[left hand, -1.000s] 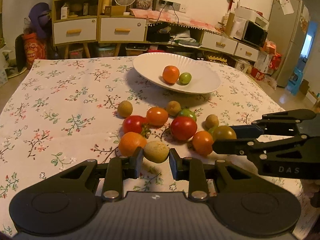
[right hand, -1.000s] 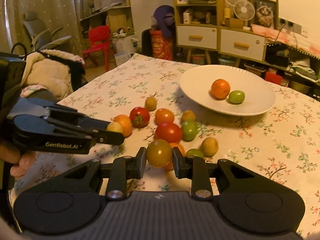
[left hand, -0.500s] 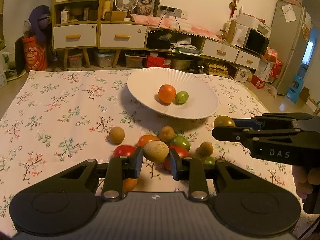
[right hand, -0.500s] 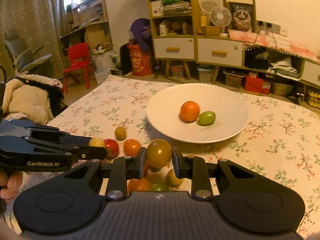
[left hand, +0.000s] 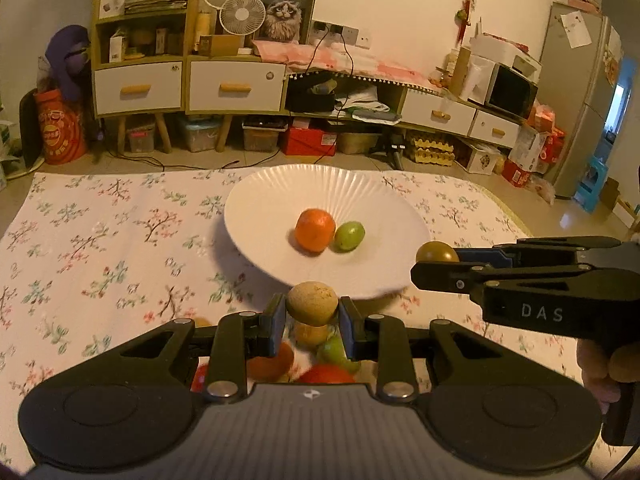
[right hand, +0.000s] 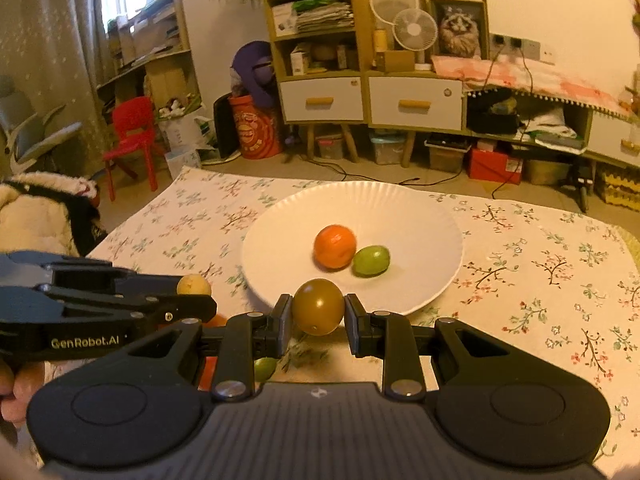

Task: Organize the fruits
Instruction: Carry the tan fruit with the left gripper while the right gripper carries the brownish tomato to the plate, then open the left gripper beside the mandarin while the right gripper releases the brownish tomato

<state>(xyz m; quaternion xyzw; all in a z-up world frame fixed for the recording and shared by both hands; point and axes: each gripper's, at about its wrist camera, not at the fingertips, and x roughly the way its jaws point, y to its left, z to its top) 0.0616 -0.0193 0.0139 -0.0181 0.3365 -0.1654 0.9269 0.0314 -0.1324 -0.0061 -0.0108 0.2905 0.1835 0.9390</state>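
Note:
My left gripper [left hand: 312,312] is shut on a tan round fruit [left hand: 312,303] and holds it in the air just short of the near rim of the white plate [left hand: 256,216]. My right gripper [right hand: 318,314] is shut on an olive-brown tomato [right hand: 318,306], also at the plate's near rim [right hand: 432,216]. An orange fruit [left hand: 315,229] and a green fruit [left hand: 349,235] lie in the plate's middle; they also show in the right wrist view, orange [right hand: 335,246] and green [right hand: 371,260]. Each gripper shows in the other's view: the right one [left hand: 436,260], the left one [right hand: 196,292].
Several loose red, orange and green fruits [left hand: 320,360] lie on the floral tablecloth [left hand: 100,248] below the left gripper, mostly hidden by it. Cabinets [left hand: 180,84] and floor clutter stand beyond the table's far edge. A red chair [right hand: 132,132] stands at the left.
Both grippers have risen off the fruit pile and moved forward toward the plate, each carrying its fruit. The plate now sits nearer and lower in both views.

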